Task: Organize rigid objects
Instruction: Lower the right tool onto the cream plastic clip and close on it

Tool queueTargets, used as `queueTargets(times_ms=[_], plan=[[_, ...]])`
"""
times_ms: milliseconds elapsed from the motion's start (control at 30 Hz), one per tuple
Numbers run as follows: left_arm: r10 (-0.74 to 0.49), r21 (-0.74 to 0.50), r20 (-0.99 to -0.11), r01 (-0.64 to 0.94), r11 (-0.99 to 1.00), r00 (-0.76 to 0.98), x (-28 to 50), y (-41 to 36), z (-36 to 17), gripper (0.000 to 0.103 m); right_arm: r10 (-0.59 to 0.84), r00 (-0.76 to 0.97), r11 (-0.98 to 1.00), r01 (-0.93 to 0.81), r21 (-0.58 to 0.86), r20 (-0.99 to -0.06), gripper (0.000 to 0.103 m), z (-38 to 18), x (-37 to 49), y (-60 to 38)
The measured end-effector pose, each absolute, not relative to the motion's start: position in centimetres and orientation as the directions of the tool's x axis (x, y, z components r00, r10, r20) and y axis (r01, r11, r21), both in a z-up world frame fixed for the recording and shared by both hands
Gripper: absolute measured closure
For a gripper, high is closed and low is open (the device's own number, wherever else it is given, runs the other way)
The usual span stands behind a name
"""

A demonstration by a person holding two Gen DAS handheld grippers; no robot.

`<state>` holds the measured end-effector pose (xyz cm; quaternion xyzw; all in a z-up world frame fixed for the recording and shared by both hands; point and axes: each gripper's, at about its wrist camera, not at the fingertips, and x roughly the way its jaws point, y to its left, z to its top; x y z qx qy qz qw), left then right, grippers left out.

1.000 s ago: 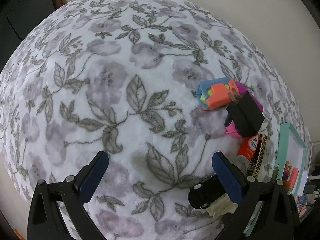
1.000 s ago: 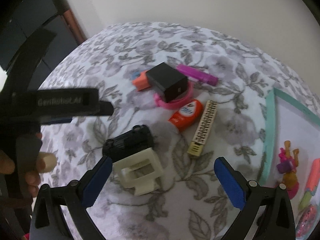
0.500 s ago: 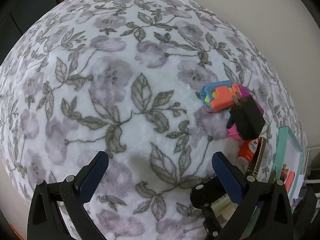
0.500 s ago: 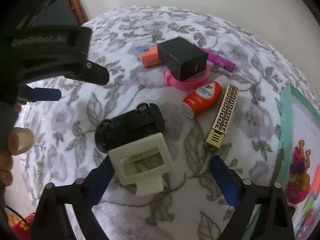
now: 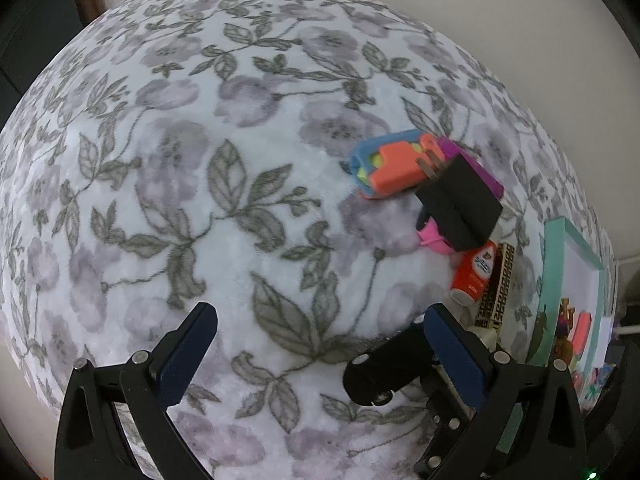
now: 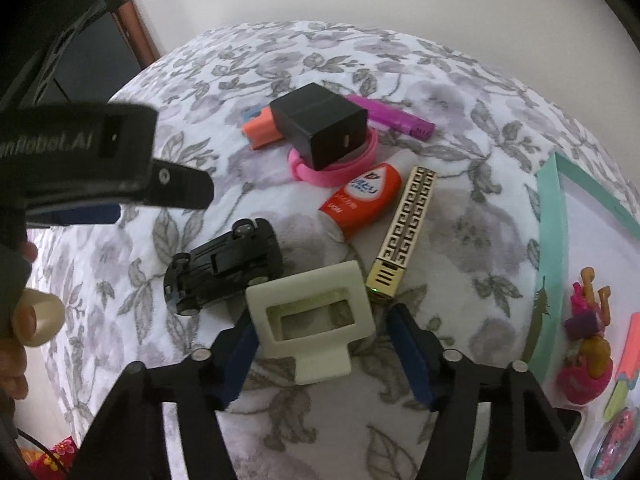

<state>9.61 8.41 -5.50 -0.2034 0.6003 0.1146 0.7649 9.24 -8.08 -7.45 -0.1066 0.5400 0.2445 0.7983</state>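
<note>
Change: the right gripper (image 6: pixel 320 344) had come down around the cream plastic frame (image 6: pixel 310 316), its jaws closing from wide.
Frame: between the blue pads, left pad touching, right pad just apart.
Left gripper (image 5: pixel 320 344): spread, nothing between.
Surface: floral blanket (image 6: pixel 460 92); black toy car (image 6: pixel 224 264) beside the frame.
Room: pale wall.

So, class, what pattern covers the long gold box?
Black Greek-key pattern on the long gold box, clearest in the right wrist view.

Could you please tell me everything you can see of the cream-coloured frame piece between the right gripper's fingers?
The cream frame piece looks like matte moulded plastic: a rounded rectangular frame around a recessed window, with a short tab towards the camera. It lies flat on the floral cloth, its far edge beside the upturned black toy car. The right gripper is closing around it; one pad seems to touch.
</note>
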Motion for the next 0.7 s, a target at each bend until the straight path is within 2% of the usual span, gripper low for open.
queueTargets(times_ms=[167, 700], plan=[[-0.066, -0.156, -0.969, -0.381, 0.911, 0.240, 10.0, 7.0, -5.6, 0.000, 0.290, 0.291, 0.862, -0.494, 0.117, -0.912, 0.048, -7.5, 9.8, -8.6], [-0.048, -0.106, -0.975, -0.268, 0.957, 0.216, 11.3, 3.1, -6.6, 0.001, 0.294, 0.291, 0.904, -0.394, 0.166, -0.910, 0.048, -7.2, 11.5, -13.0]])
